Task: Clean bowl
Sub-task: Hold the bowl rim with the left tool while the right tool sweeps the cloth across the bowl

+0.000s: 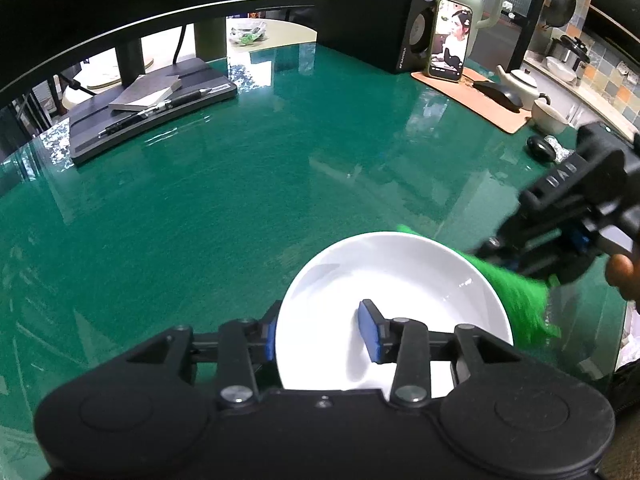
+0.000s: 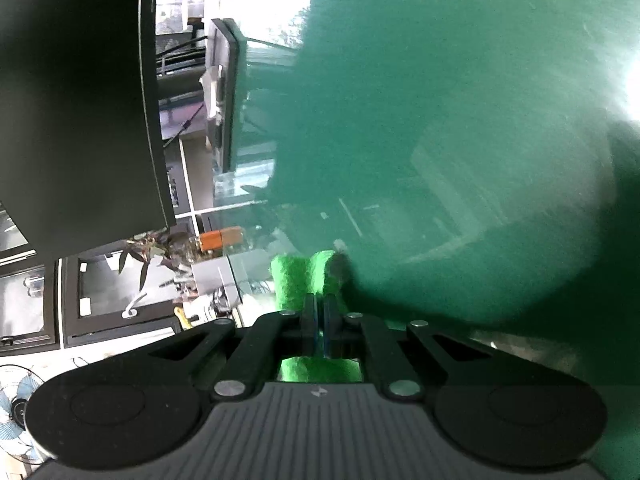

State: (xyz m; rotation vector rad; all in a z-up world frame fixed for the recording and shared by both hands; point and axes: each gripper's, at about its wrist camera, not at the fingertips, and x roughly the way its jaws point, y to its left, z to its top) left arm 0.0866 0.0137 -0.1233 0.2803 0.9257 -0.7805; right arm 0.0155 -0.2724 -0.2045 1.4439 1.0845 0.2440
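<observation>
A white bowl (image 1: 400,280) sits on the green table (image 1: 240,200), close in front of my left gripper (image 1: 320,332). The left jaws straddle the bowl's near rim: one blue pad (image 1: 269,338) is outside the rim and the other pad (image 1: 369,330) is inside the bowl, a wide gap apart, open. My right gripper (image 2: 320,304) is shut on a bright green cloth (image 2: 304,280). In the left wrist view the right gripper (image 1: 560,220) comes in from the right and the cloth (image 1: 520,300) hangs over the bowl's right rim. The bowl itself is out of the right wrist view.
A black monitor stand (image 1: 152,116) with a notebook and pens stands at the back left. At the back right are a speaker (image 1: 380,20), a phone (image 1: 450,40), a cork mat (image 1: 480,100) with a mouse, a teapot (image 1: 524,84) and a cup (image 1: 550,118). The table's edge runs close on the right.
</observation>
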